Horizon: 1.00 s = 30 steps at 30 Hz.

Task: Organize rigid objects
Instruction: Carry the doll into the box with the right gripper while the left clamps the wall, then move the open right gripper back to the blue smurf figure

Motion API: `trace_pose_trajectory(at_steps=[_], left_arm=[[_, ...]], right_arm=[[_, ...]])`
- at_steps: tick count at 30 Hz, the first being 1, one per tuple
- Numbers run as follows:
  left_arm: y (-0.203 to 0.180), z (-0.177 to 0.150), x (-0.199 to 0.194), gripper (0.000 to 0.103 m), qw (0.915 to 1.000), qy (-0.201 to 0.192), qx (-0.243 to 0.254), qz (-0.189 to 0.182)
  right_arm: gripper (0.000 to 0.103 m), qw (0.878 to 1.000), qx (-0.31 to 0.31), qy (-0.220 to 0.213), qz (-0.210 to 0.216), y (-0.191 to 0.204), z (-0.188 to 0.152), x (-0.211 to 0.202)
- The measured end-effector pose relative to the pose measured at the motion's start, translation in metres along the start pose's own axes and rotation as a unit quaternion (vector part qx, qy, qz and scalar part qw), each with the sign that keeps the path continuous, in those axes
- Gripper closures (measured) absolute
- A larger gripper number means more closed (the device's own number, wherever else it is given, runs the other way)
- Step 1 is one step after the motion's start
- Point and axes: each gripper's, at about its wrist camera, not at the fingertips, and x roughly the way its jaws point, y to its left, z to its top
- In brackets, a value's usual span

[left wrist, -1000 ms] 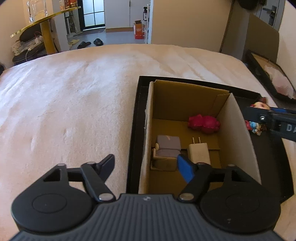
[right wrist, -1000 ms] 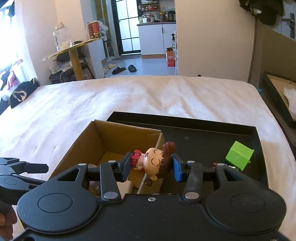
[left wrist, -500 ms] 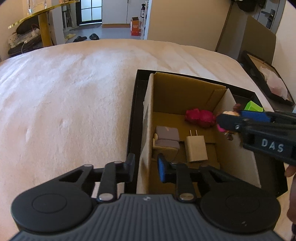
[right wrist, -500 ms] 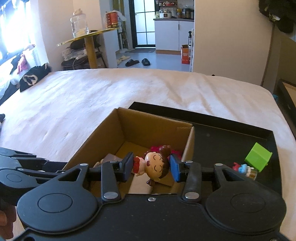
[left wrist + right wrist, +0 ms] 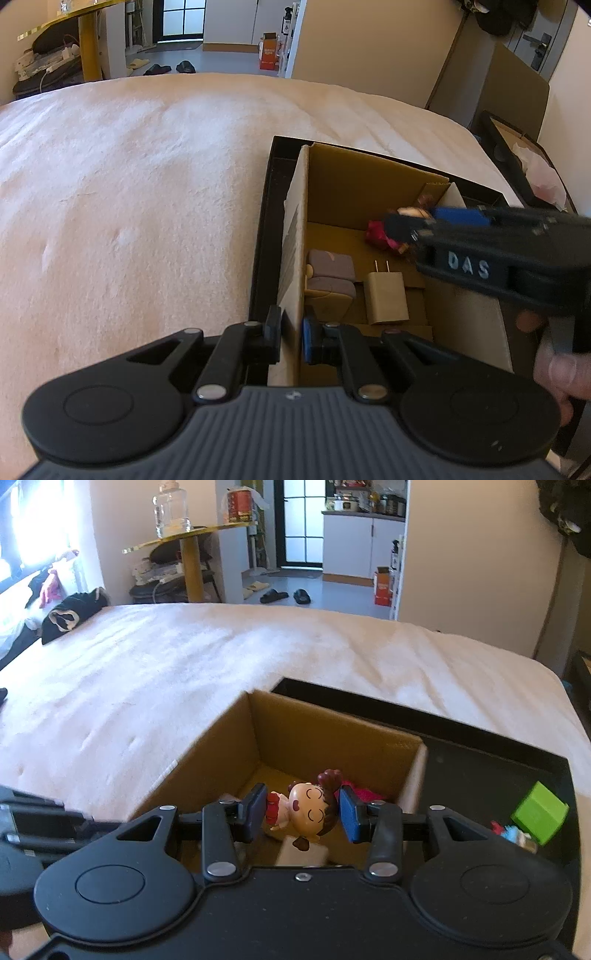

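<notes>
while the left gripper pinches the near end of the cardboard box's left wall, one finger outside and the blue-padded one inside, the right gripper hangs over the open box with its fingers clamped on the doll figurine, which lies sideways between the pads, head toward the blue one. the box sits in the left part of the black tray on the pale bed cover. down inside the box: a white charger plug near the middle, a grey cushioned toy chair against the left wall, a red toy toward the far right corner. out on the tray floor by its right edge, a green cube with a small blue-and-red figure just beside it
</notes>
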Motion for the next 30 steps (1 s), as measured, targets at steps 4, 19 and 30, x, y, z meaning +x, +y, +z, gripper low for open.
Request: trace_pose_trajectory(at_steps=[4,19,30], left_arm=[[0.0,0.0,0.001,0.093,1.0,0.0,0.002,0.001],[-0.007,0.002,-0.001,0.092,0.9997,-0.002,0.016,0.017],[-0.017,0.012,0.0,0.087,0.9993,-0.005,0.011,0.036]], right_arm=[[0.055,1.0,-0.007,-0.013,0.01,0.002,0.006,-0.006],[0.049,0.999,0.032,-0.002,-0.014,-0.017,-0.009,-0.03],[0.036,0.997,0.056,-0.017,-0.04,-0.055,-0.02,-0.048]])
